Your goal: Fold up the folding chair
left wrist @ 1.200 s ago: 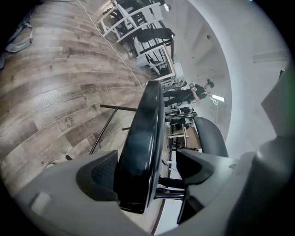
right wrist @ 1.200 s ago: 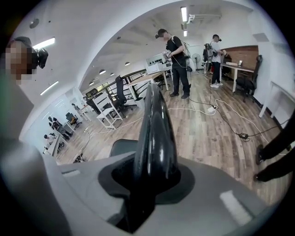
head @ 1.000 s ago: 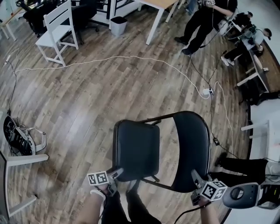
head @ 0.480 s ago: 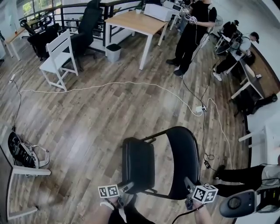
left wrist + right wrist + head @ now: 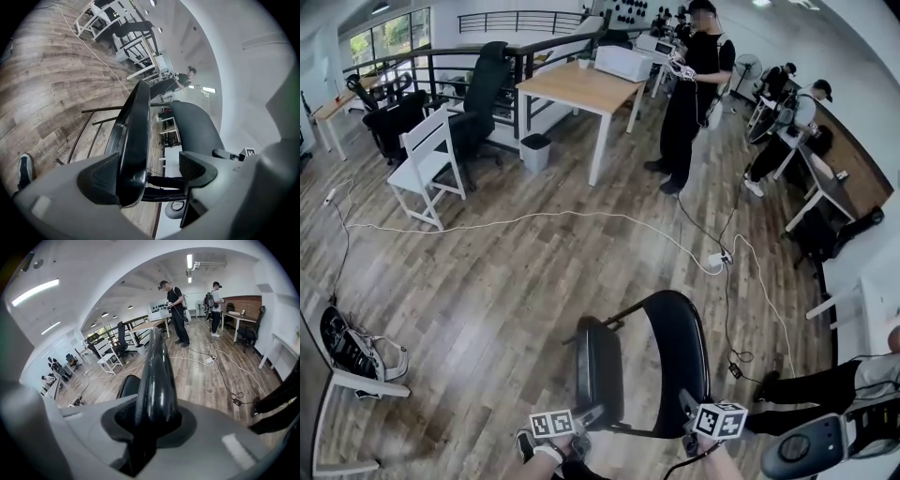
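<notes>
The folding chair (image 5: 637,375) is found standing on the wooden floor (image 5: 487,281) directly in front of the person. It is well apart from the white chair (image 5: 427,164) and the table (image 5: 581,89) at the far side of the room. A white cable (image 5: 534,217) is laid across the floor beyond it. The seat (image 5: 598,375) is tipped steeply up, close beside the backrest (image 5: 677,361), and a gap is seen between the two.

Both grippers are held low at the near side of the chair and are pointed away from the person. The hands behind them are mostly cut off by the lower edge of the head view.

The left gripper (image 5: 586,415) is applied to the near edge of the seat. It is rolled onto its side, so that the floor appears at the left of the left gripper view. Its jaws are set wide with the seat's edge between them. The edge is laid against one pad (image 5: 101,178), while the other pad (image 5: 197,168) is kept clear of it by an open gap.

The right gripper (image 5: 686,405) is applied to the near edge of the backrest. Its jaws are closing, and the edge of the backrest is clamped between them, with both pads seen pressed against it.
</notes>
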`<state>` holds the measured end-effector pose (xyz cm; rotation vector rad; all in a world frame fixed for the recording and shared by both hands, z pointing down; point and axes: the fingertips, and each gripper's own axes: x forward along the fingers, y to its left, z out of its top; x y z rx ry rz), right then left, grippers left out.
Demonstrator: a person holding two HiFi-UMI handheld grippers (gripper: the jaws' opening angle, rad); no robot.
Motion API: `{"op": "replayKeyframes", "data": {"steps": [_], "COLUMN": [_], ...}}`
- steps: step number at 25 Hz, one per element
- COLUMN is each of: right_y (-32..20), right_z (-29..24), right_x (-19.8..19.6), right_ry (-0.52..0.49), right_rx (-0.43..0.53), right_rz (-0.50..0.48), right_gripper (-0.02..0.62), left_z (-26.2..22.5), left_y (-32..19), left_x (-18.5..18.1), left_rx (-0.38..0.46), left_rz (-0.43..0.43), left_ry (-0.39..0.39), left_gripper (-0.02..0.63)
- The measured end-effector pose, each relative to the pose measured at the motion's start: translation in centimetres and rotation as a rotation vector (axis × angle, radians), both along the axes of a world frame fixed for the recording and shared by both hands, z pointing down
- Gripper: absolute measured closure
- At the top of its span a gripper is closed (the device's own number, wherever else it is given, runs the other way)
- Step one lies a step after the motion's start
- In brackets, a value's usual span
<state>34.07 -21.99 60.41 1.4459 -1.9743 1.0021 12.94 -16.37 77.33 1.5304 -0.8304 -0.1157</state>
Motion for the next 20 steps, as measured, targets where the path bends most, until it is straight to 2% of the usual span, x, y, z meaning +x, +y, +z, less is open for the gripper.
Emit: {"op": "replayKeyframes", "data": {"steps": [4, 14, 20], "right_y": [0.1, 0.7, 0.7], "right_z": [-1.1, -2.2, -2.0], "right_x": [0.0, 2.2, 3.4], "right_ry": [0.031, 0.082, 0.104], "right_rx": [0.008, 0.028, 0.032], "right_rz": [-0.003, 0.004, 0.007], "right_gripper": [0.518, 0.518, 0.518], "left_z": [-1.7, -4.7, -4.9], "left_y": [-0.3, -1.0, -1.4], "left_x": [3.0, 13.7, 16.7], "left_rx": [0.01, 0.055, 0.05], "left_rz": [-0.002, 0.094, 0.11], "left_ry": [0.016, 0.116, 0.194], "left_gripper": [0.193, 0.193, 0.19]}}
